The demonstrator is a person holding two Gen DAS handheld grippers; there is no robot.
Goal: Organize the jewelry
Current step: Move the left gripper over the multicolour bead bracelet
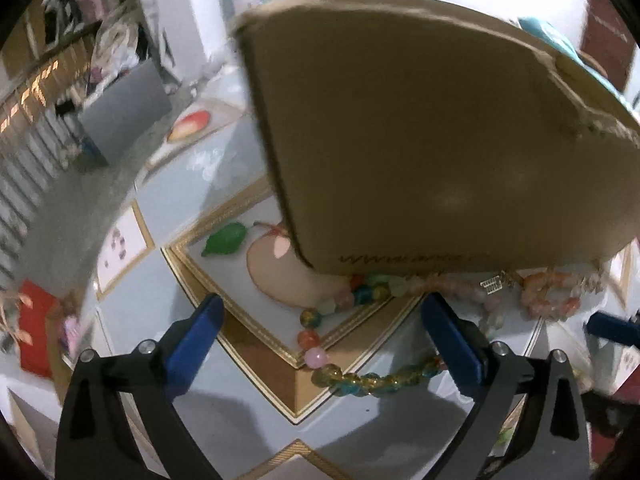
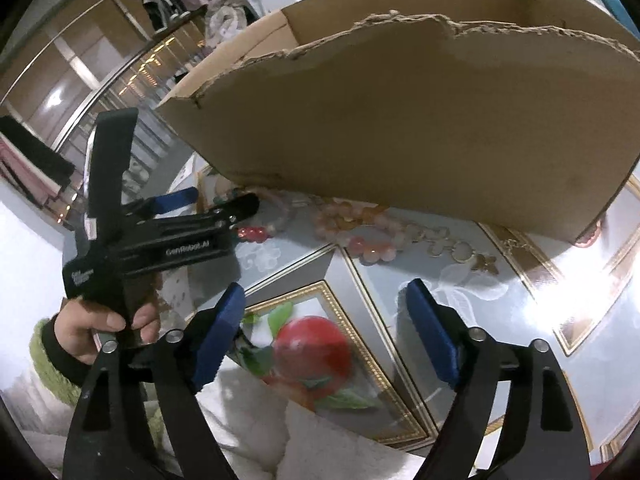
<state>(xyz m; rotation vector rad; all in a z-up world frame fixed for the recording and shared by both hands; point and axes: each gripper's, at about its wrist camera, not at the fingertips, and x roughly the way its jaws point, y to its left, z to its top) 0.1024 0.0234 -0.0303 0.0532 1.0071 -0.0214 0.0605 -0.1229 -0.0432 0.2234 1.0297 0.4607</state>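
Beaded bracelets (image 1: pixel 362 380) lie on the fruit-print tablecloth (image 1: pixel 248 184) just ahead of my left gripper (image 1: pixel 320 332), whose blue fingers (image 1: pixel 196 344) stand spread wide and hold nothing; one green-and-amber strand curls between them, near the right-hand pad. My right gripper (image 2: pixel 324 332) is likewise released and empty, with the pink and red bracelets (image 2: pixel 360 236) lying well ahead of its fingertips, along the foot of the cardboard box (image 2: pixel 400 128).

I judge the step in hand to be picking up a strand for the box. To do it well I would set the left pads astride one run of beads and close gently, since round beads may roll away.

The box wall rises close beyond the beads and its torn top edge (image 2: pixel 400 24) stands high, so anything carried must rise clear of it. Beside my right fingers the left tool, gripped by the person's hand (image 2: pixel 104 324), crowds that side; the other side looks freer.
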